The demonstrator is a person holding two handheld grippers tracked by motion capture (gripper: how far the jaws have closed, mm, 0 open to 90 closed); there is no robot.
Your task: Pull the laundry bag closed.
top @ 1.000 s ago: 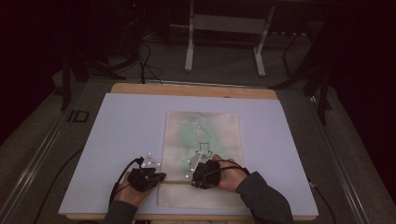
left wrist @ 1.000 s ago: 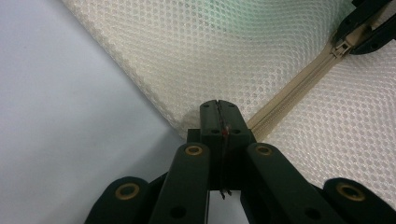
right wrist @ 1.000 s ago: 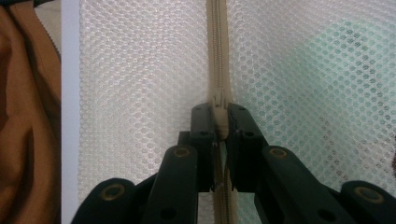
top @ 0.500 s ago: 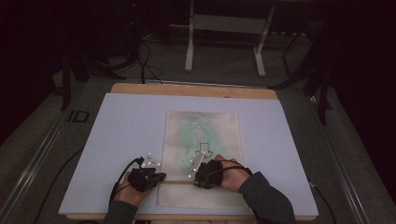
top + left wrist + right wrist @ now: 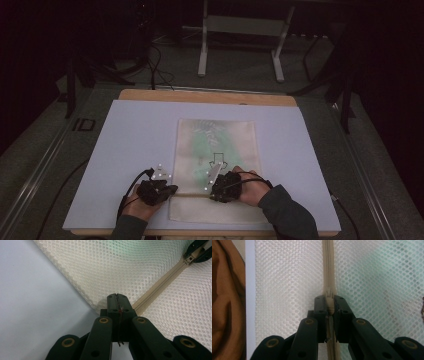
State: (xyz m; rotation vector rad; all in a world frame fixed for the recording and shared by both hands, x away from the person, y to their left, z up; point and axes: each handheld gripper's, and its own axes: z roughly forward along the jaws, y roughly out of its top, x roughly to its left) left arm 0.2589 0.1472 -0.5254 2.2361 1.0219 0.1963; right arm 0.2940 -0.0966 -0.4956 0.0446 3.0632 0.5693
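A cream mesh zipper bag with a green print inside lies flat on the white board. Its beige zipper runs across the near end. My left gripper is at the bag's near left edge, its jaws shut on the mesh just where the zipper ends. My right gripper faces it from the right, shut on the zipper pull. In the left gripper view the right gripper's tips show farther along the zipper. The two grippers are a short stretch of zipper apart.
The board rests on a wooden table. A metal stand and cables are on the floor behind. A brown cloth lies past the board's near edge. Bare board lies left, right and beyond the bag.
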